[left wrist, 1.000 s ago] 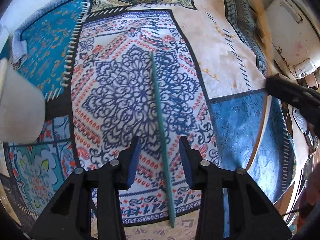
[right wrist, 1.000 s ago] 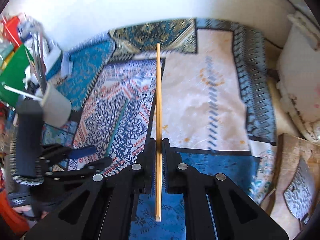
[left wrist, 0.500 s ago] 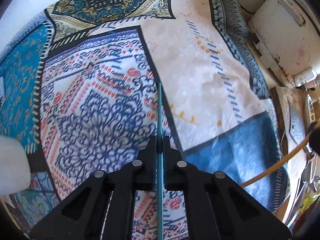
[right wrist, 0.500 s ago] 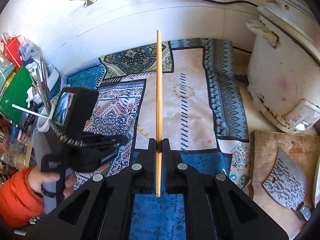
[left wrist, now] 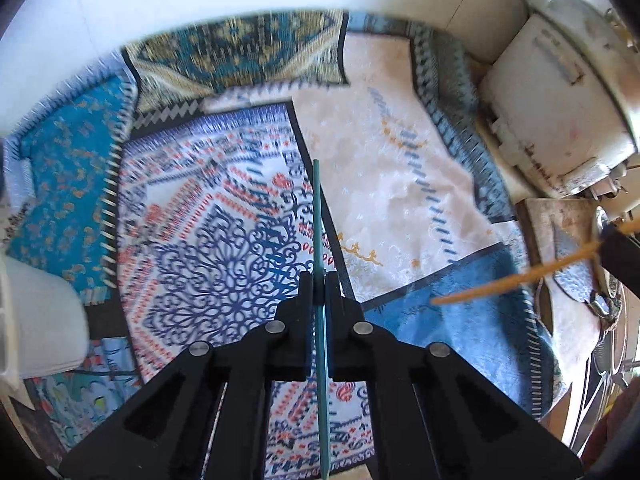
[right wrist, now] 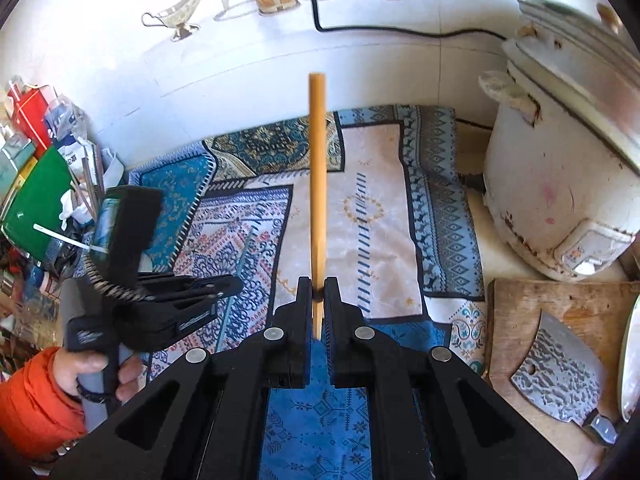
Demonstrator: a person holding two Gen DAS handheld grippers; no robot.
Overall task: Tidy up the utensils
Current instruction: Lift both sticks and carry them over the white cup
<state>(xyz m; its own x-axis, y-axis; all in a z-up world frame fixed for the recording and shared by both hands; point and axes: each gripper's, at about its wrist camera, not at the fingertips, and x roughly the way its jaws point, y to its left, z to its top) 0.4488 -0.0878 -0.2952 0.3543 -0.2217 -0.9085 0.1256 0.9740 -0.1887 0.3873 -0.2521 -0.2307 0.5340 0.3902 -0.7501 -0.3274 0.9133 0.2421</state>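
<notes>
My left gripper (left wrist: 319, 280) is shut on a thin teal chopstick (left wrist: 319, 220) and holds it above the patterned cloth (left wrist: 224, 240). My right gripper (right wrist: 317, 286) is shut on a wooden chopstick (right wrist: 318, 168) that points up and away. The wooden chopstick also shows at the right of the left wrist view (left wrist: 516, 280). The left gripper shows in the right wrist view (right wrist: 228, 280), held by a hand in an orange sleeve. A white utensil holder (left wrist: 44, 320) stands at the left; in the right wrist view it is mostly hidden behind the left gripper.
A white rice cooker (right wrist: 560, 160) stands at the right. A wooden cutting board (right wrist: 560, 320) with a cleaver (right wrist: 560, 380) lies at the right front. Boxes and packets (right wrist: 32, 160) crowd the left edge. A wall (right wrist: 280, 60) is behind.
My left gripper has shut on the teal chopstick and lifted it off the cloth. My right gripper has risen and tilted back with the wooden chopstick.
</notes>
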